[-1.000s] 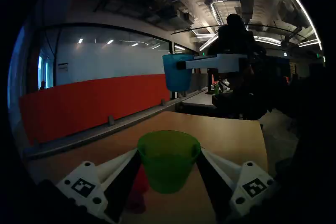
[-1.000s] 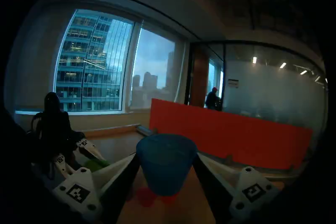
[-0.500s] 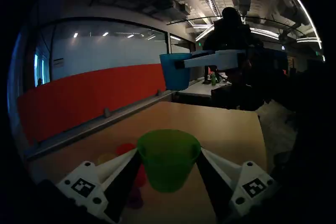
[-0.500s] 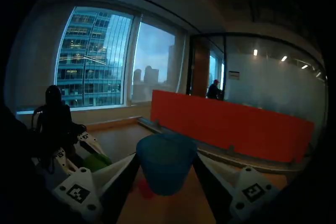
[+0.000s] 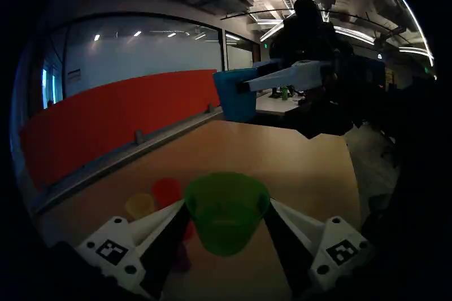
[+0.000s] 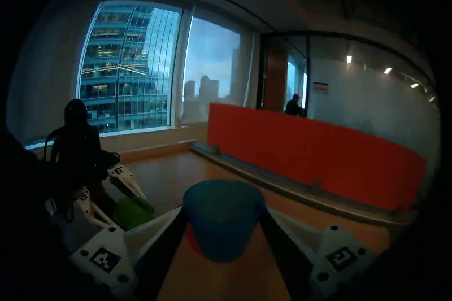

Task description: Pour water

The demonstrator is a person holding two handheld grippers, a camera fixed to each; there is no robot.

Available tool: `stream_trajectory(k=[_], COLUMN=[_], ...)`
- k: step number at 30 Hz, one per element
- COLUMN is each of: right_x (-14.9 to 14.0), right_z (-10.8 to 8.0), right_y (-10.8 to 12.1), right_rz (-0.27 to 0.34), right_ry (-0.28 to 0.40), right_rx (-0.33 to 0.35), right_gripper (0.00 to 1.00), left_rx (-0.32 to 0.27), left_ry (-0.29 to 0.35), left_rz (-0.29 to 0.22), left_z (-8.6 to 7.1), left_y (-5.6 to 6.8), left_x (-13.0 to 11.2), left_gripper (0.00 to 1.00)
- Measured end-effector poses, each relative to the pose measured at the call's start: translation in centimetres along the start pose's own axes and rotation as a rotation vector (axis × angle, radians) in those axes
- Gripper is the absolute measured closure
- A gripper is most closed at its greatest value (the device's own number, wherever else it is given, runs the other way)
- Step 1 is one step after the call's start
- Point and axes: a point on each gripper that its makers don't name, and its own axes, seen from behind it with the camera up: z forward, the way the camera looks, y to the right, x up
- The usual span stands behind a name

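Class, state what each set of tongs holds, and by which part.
Left tongs clamp the green cup by its sides; right tongs clamp the blue cup by its sides.

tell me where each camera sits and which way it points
Left gripper view: rides on the left gripper, looking along the table beside the orange partition. It holds a green cup. The right gripper with the blue cup hangs ahead, with a dark person behind it.
Right gripper view: rides on the right gripper, facing the windows and the orange partition. It holds the blue cup, and the left gripper with the green cup is at lower left.
Shared: both cups, both grippers, orange partition, table.
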Motion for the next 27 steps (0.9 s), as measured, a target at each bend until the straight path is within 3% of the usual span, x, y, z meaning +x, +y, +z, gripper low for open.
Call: stream_trajectory(k=[27], right_x=[-7.4], right_z=[1.7], right_y=[0.3], right_rz=[0.01], right_ry=[-0.173], right_rx=[0.052], right_gripper=[0.1], left_rx=[-0.053], left_ry=[-0.204], left_rz=[0.036], left_z=[2.5], left_y=[0.5], left_x=[-6.3], left_gripper=[0.15])
